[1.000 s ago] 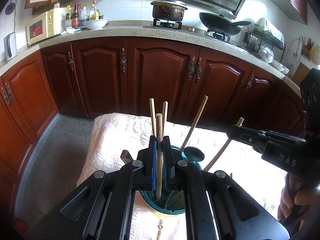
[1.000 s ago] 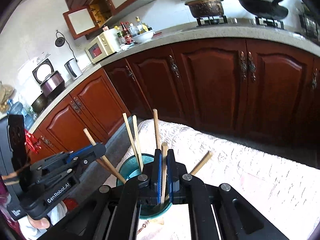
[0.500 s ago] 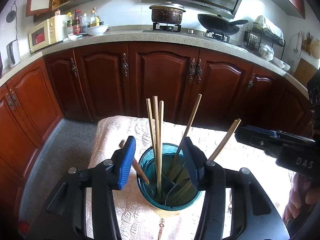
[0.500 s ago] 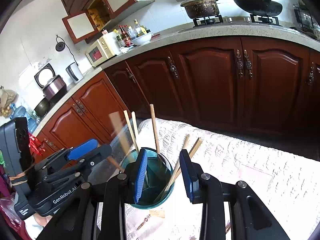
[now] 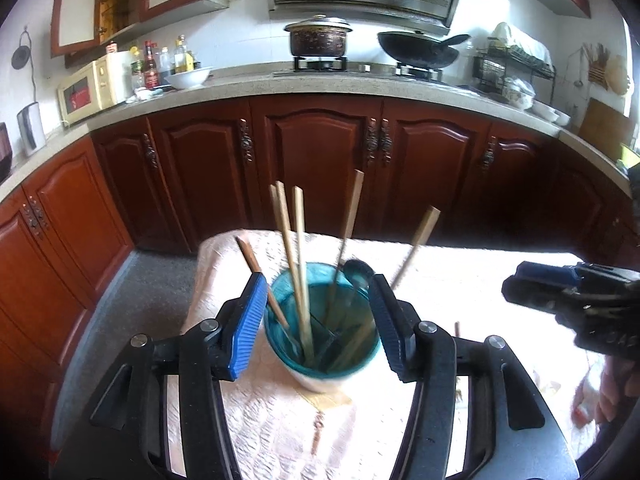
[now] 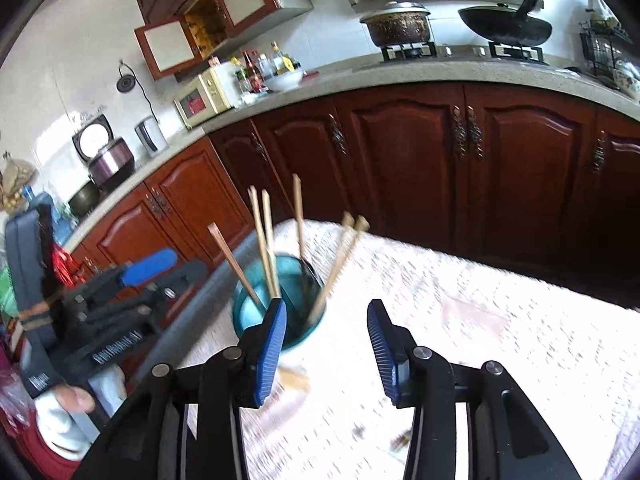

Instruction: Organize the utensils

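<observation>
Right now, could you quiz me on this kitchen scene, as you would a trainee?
1. True or false: the left gripper is clamped on a chopstick.
2. What holds the chopsticks? A) a white bowl B) a teal cup C) a wok
3. Fill in: the cup stands on a pale ____.

Key:
1. False. Its jaws have just been opening and stand apart on either side of the cup, pressing on nothing; the right gripper has just been opening too, with nothing between its jaws.
2. B.
3. Cloth.
</observation>
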Tool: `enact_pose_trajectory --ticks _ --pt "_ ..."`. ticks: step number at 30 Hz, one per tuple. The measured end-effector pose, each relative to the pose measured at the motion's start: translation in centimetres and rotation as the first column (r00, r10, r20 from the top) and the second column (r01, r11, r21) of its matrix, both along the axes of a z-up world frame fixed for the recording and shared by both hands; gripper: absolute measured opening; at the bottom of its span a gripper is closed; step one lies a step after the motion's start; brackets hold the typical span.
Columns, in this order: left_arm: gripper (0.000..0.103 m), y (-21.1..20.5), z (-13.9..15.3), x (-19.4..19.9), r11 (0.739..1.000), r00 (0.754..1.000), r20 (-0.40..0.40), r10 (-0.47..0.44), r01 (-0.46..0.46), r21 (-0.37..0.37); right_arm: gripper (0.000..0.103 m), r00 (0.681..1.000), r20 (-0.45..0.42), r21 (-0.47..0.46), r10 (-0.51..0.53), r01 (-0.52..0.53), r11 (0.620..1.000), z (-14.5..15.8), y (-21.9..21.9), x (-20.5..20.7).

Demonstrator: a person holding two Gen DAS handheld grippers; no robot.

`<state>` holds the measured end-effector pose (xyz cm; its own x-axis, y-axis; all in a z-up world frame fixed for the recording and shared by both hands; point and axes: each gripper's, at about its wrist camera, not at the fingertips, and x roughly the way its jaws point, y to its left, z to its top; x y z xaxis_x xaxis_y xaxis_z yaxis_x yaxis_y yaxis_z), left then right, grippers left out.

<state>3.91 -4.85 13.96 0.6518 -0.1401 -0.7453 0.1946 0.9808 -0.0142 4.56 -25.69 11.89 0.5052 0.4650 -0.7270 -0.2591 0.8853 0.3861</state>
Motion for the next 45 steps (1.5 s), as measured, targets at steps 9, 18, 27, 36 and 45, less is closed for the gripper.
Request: enact_pose_trajectory --ticks 9,18,27,36,45 --pt "0.061 -1.8 -3.3 -4.1 0.988 0.983 -0.152 -0.106 0.086 -0.131 0.042 0.98 -0.186 -0.133 -0.07 0.046 0.99 -8.0 -5.7 -3.7" --pt "0.061 -4.2 -9.8 -5.8 0.991 0.942 -0.316 -0.112 0.083 -0.103 0.042 0.924 -0.355 -0.082 -0.143 0.121 0.989 -16.2 -8.3 -2.6" --pt "0.061 -5.5 -13.0 -6.0 0.996 0.914 -0.397 -0.083 0.064 -0.061 0.027 0.9 -0.41 -0.126 -0.146 0.102 0.987 -20.8 -5.6 3.3" --pt "0.061 -5.7 -14.5 -5.6 0.996 0.904 -0.417 -0.088 0.068 -0.062 0.008 0.927 -0.364 -0.221 -0.092 0.009 0.975 -19.6 -5.1 4.1" --pt "0.061 -7.4 -15.1 -5.0 0.993 0.899 -0.424 -0.113 0.089 -0.076 0.007 0.926 -0.352 -0.328 -0.135 0.013 0.944 -18.8 -10.9 3.0"
